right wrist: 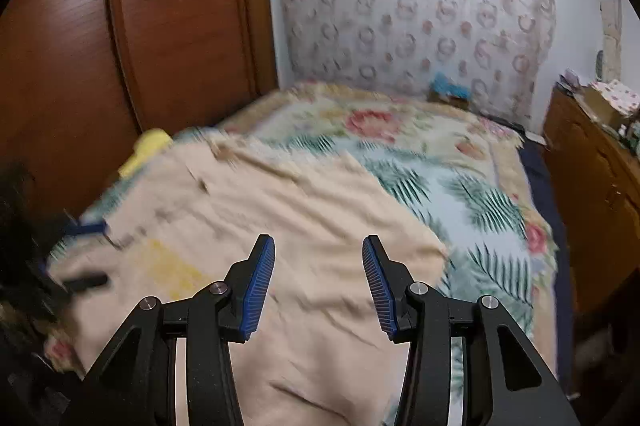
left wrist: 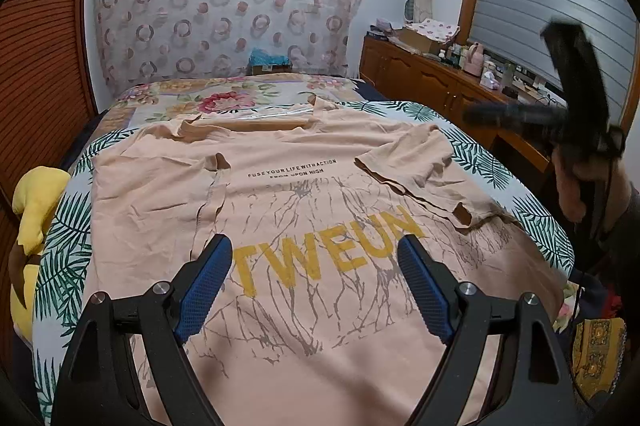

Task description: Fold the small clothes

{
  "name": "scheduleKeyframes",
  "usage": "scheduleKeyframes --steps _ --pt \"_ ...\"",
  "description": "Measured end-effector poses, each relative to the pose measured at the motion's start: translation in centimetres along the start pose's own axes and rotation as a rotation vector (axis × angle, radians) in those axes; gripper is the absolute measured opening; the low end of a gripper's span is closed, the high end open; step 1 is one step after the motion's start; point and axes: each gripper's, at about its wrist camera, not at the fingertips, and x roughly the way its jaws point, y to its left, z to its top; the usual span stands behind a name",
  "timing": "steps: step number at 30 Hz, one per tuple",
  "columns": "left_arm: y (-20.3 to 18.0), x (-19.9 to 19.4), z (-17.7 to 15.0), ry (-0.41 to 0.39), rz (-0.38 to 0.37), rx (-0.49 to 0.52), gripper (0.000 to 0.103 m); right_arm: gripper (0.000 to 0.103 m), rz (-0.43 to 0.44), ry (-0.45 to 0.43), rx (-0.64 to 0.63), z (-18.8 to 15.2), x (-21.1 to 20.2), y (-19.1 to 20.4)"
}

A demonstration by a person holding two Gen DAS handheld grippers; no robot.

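Note:
A peach T-shirt (left wrist: pixel 304 306) with yellow "TWEUN" lettering lies flat on the bed, and both sleeves (left wrist: pixel 416 170) are folded inward over its chest. My left gripper (left wrist: pixel 315 242) hovers open above the lettering with nothing between its blue pads. In the right wrist view, which is blurred, my right gripper (right wrist: pixel 318 242) stands open over the T-shirt (right wrist: pixel 320 210) near its right edge, also with nothing between its pads. The hand (left wrist: pixel 576 186) that holds it shows blurred at the right of the left wrist view, above the bed's edge.
The bed carries a leaf-print quilt (left wrist: pixel 500 162) with a floral blanket (left wrist: pixel 224 98) behind it. A yellow plush toy (left wrist: pixel 36 202) lies at the left edge beside a wooden wardrobe (left wrist: pixel 40 66). A cluttered wooden cabinet (left wrist: pixel 420 74) runs along the right wall.

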Motion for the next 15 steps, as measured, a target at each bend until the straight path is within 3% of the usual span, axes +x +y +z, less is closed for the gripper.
scheduleKeyframes --steps 6,15 --pt "0.5 0.1 -0.3 0.005 0.006 -0.009 0.085 0.048 0.004 0.133 0.012 -3.7 3.0 0.0" --pt "2.0 -0.1 -0.6 0.009 0.033 -0.040 0.085 0.048 0.049 0.194 -0.013 -4.6 6.4 2.5"
